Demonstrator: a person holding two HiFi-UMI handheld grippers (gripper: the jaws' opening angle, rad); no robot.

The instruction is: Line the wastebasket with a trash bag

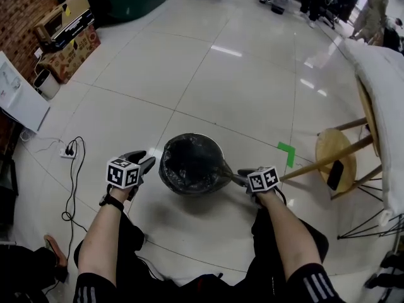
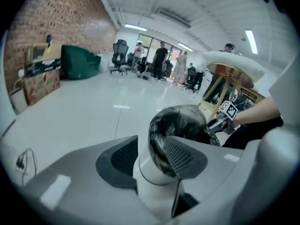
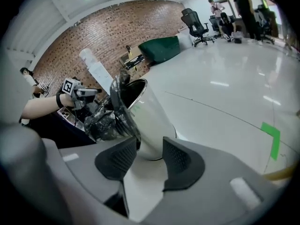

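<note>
White cylindrical wastebasket [image 3: 152, 121]: gripped by neither gripper. Right gripper [image 1: 242, 177] jaws apart at its rim; left gripper [image 1: 144, 159] jaws apart, just beside it. Black plastic trash bag [image 1: 189, 160] lines the inside, edge folded over the rim, slack bunched near the right gripper. Basket stands on the pale tiled floor [image 1: 208, 81]. Judged: lining essentially done; slack may need tidying.

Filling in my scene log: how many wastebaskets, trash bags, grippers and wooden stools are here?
wastebasket: 1
trash bag: 1
grippers: 2 (left gripper, right gripper)
wooden stool: 1
Total: 5
</note>
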